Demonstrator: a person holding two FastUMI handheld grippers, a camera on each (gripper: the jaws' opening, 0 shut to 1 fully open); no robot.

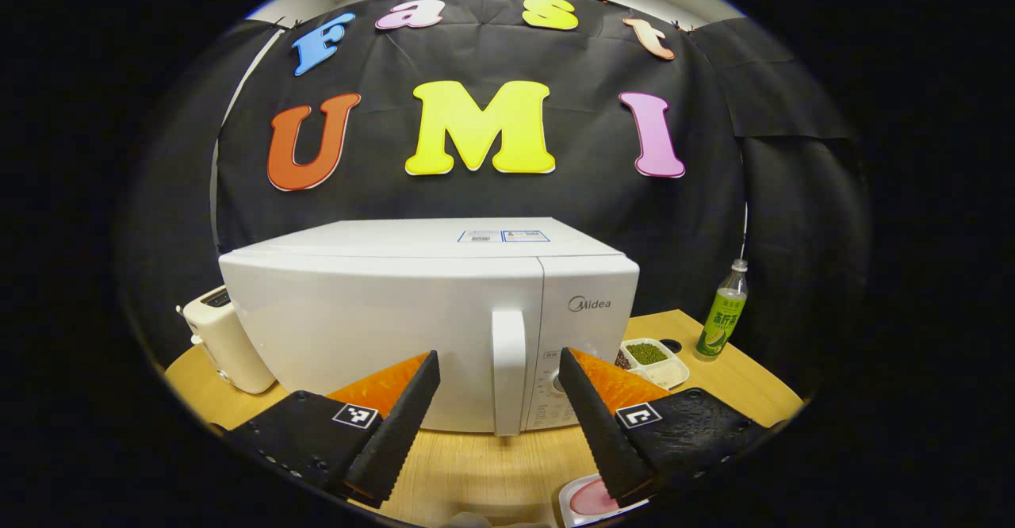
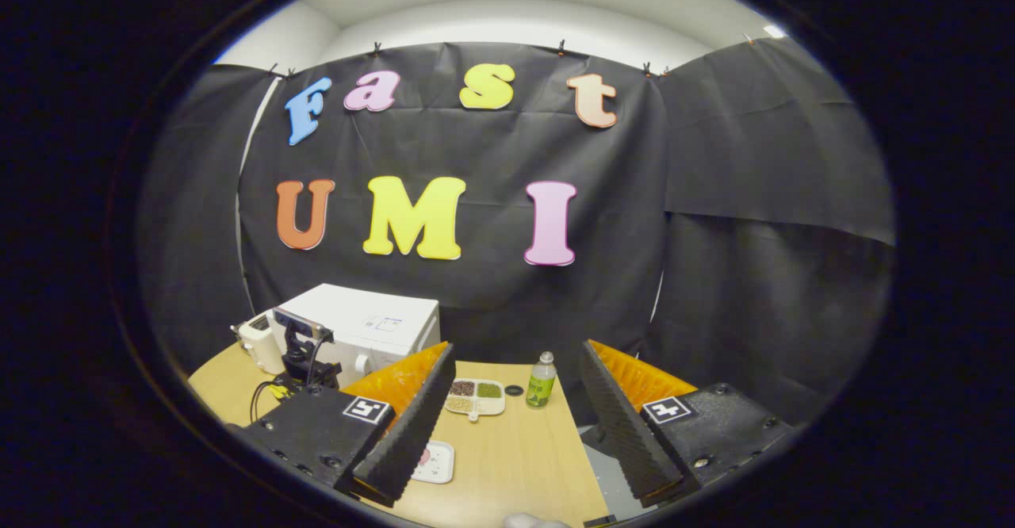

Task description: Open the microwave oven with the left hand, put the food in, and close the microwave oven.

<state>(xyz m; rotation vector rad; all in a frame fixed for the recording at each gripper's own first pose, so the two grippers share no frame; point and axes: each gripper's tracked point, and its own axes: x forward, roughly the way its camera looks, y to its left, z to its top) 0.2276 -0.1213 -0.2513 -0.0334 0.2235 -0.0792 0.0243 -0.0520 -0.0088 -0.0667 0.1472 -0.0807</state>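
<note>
Left gripper (image 1: 499,417) wide open, empty; centre it on microwave (image 1: 428,314) door handle (image 1: 508,369) mid-frame, then pull.

Left gripper view: low over the table (image 1: 492,464), near, square-on to the microwave (image 1: 428,322) door. Right gripper view: farther back and to the right, facing the booth wall. Shared by both: microwave (image 2: 373,330), bottle (image 1: 723,314) (image 2: 542,381), compartment tray (image 1: 655,361) (image 2: 476,396), table (image 2: 515,457)
</note>
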